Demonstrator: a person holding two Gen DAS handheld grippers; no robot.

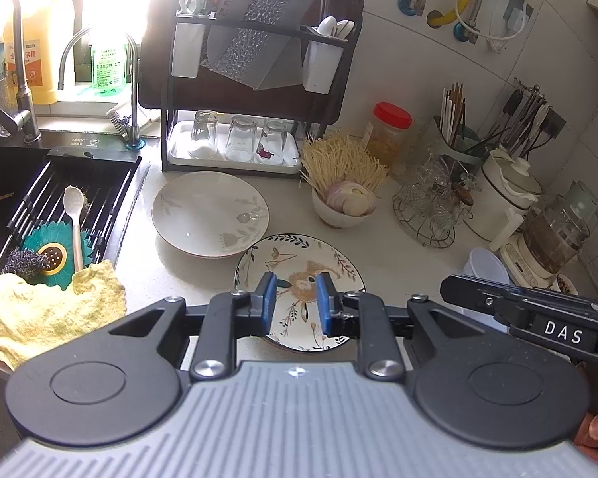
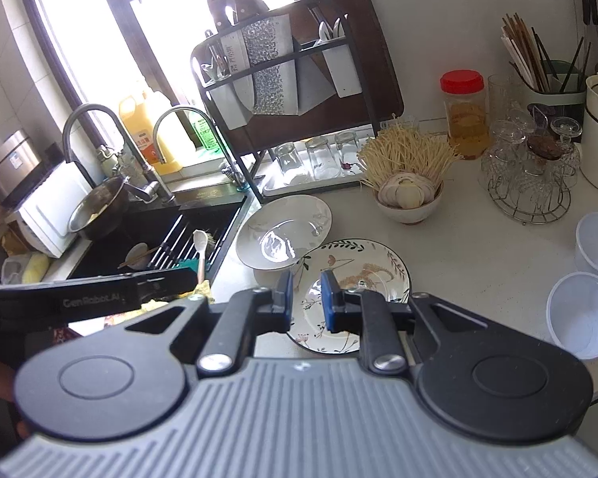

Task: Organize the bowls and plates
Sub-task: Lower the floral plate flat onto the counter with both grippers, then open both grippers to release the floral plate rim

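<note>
Left wrist view: the left gripper hangs over the white counter with a narrow gap between its blue pads and nothing in that gap.
Left gripper state: released, jaws only slightly apart, empty.
Patterned plate: flat on the counter, seen through and behind the left gripper's fingers; flowers and leaves painted on it.
Pale plate: just beyond the patterned plate, toward the sink; its near edge sits close to or slightly over the patterned plate's rim.
Small bowl: on the counter to the right of the pale plate, filled with sliced pieces and a bundle of thin pale mushrooms.
Sink: at the left, dark, with a wire rack across it holding a white spoon.
Yellow cloth: bunched at the sink's near corner.
Dish rack: at the back, knives above, three upturned glasses on its tray.
Right gripper in the left view: its black body enters at the right edge, fingertips out of sight there.
Right wrist view: the right gripper hovers above the same two plates, pads close together with an empty gap.
Right gripper state: released, nearly closed, grasping nothing.
Plastic cups: two clear ones stand on the counter at the right, well apart from the plates.
</note>
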